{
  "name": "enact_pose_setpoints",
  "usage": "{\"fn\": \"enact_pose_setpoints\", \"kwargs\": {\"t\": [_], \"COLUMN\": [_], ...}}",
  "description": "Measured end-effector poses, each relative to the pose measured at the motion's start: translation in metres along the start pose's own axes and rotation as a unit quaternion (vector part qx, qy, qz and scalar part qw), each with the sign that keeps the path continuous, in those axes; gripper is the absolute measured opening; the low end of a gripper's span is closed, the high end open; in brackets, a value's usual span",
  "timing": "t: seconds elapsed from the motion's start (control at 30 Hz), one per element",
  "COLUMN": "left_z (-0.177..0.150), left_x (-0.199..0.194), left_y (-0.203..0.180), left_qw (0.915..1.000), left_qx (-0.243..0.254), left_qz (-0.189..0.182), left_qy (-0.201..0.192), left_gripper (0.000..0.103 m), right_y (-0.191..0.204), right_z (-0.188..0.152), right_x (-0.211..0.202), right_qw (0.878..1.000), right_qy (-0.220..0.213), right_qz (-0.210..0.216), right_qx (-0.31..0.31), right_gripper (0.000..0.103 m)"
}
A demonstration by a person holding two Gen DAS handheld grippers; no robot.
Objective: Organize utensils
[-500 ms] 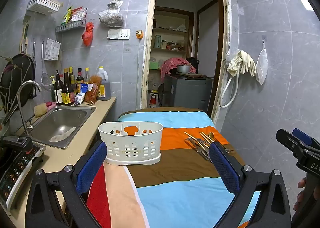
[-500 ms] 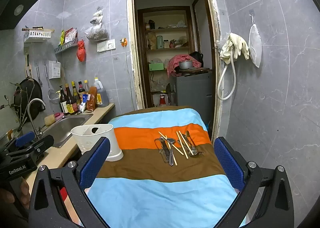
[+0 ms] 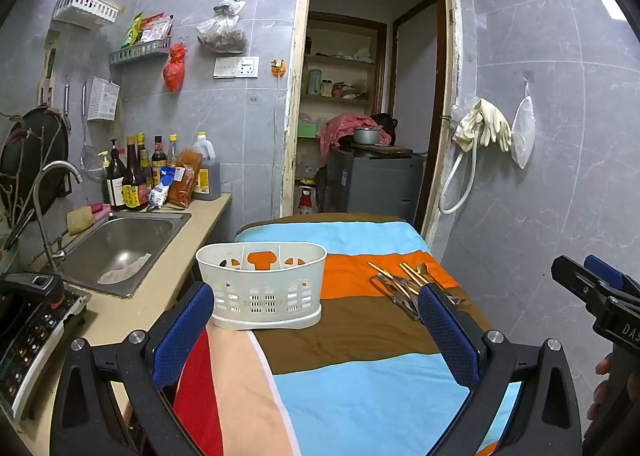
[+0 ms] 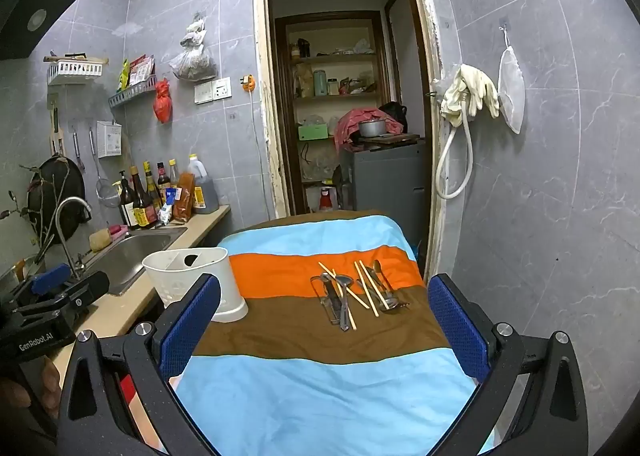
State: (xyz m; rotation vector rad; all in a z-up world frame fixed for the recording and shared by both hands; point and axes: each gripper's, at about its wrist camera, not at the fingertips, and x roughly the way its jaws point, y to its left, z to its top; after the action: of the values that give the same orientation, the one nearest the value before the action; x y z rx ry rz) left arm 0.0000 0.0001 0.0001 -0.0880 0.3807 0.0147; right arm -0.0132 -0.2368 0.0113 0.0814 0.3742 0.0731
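A white slotted utensil caddy [image 3: 262,282] stands on the striped cloth [image 3: 360,336] at its left edge; it also shows in the right wrist view [image 4: 192,280]. A pile of utensils [image 4: 356,292], with metal spoons, a peeler and wooden chopsticks, lies on the orange and brown stripes to the right; it also shows in the left wrist view [image 3: 404,282]. My left gripper [image 3: 316,332] is open and empty, held short of the caddy. My right gripper [image 4: 324,324] is open and empty, held short of the utensils.
A counter [image 3: 160,296] with a steel sink [image 3: 116,248], tap and sauce bottles [image 3: 136,180] runs along the left. An induction cooker [image 3: 24,332] sits at the near left. A doorway [image 4: 344,116] is behind the table. A tiled wall with gloves [image 4: 472,96] is at the right.
Both grippers have shifted only slightly; the scene is otherwise the same.
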Motion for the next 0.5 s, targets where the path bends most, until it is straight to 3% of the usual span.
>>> {"fn": "enact_pose_setpoints", "kwargs": {"t": [0.5], "left_z": [-0.0022], "left_x": [-0.0004], "left_y": [0.0000], "left_qw": [1.0000], "left_qx": [0.000], "left_qz": [-0.002], "left_qy": [0.002], "left_gripper": [0.103], "right_y": [0.0004], "right_z": [0.0000], "right_x": [-0.0009], "right_qw": [1.000], "right_qy": [0.001], "right_qz": [0.001], "right_qx": [0.002], "right_gripper": [0.102]}}
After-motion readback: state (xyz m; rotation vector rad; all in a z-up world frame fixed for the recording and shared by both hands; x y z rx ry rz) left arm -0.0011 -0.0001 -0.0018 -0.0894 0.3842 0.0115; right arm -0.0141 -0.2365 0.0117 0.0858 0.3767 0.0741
